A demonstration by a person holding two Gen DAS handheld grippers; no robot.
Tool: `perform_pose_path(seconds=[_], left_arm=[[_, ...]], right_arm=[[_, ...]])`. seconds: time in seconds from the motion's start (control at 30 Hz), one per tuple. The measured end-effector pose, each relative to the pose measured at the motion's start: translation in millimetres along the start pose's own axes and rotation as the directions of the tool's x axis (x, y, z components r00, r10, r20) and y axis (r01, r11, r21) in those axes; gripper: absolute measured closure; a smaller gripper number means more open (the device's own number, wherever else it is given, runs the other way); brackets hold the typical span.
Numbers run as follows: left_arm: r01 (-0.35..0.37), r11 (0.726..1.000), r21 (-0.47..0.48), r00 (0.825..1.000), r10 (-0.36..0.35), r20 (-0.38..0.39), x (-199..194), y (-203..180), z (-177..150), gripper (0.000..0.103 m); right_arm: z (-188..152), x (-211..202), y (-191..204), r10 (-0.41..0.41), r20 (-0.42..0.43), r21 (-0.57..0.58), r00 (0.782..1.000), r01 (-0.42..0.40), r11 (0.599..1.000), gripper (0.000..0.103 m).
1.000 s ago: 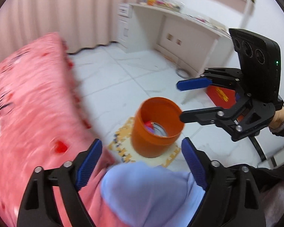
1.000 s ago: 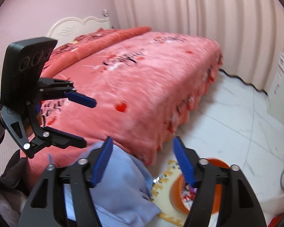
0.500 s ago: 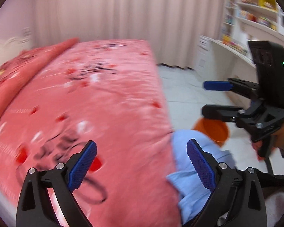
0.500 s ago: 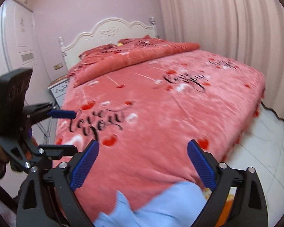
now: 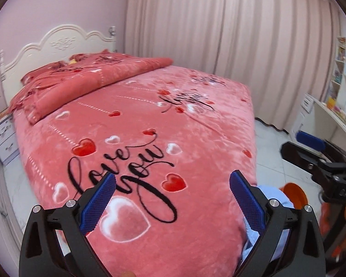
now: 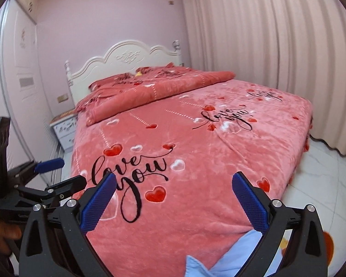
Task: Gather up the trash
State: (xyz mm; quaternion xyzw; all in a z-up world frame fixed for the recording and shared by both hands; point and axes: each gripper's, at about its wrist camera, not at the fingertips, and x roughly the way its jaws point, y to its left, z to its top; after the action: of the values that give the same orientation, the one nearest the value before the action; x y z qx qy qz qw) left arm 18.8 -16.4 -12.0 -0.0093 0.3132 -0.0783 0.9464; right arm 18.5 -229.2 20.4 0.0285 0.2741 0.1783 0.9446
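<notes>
- Over the near end of the pink bed [image 5: 163, 120], the left gripper [image 5: 173, 198] and right gripper [image 6: 174, 198] are both opening, their jaws spread wide with nothing between them.
- Beside the bed's corner, the orange bin [image 5: 296, 195] stands on the floor, right by a blue cloth [image 5: 272, 194].

pink heart-print bed [image 5: 196, 138], folded quilt [image 5: 85, 85] at its head
</notes>
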Motion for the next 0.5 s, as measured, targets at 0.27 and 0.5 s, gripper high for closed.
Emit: perform_pose_path(seconds=[0.27, 0.5], left_arm=[[-0.047, 0.998, -0.05, 0.998, 0.049, 0.035, -12.7, -2.7, -11.7, 0.006], [-0.065, 0.998, -0.021, 0.998, 0.065, -0.005, -10.1, -7.7, -14.9, 0.006]], right_arm=[[-17.0, -6.2, 4.6, -0.037, 0.004, -0.002, 0.999, 0.037, 0.999, 0.005], [-20.0, -7.3, -1.9, -0.045, 0.014, 0.035, 0.999, 0.044, 0.998, 0.005]])
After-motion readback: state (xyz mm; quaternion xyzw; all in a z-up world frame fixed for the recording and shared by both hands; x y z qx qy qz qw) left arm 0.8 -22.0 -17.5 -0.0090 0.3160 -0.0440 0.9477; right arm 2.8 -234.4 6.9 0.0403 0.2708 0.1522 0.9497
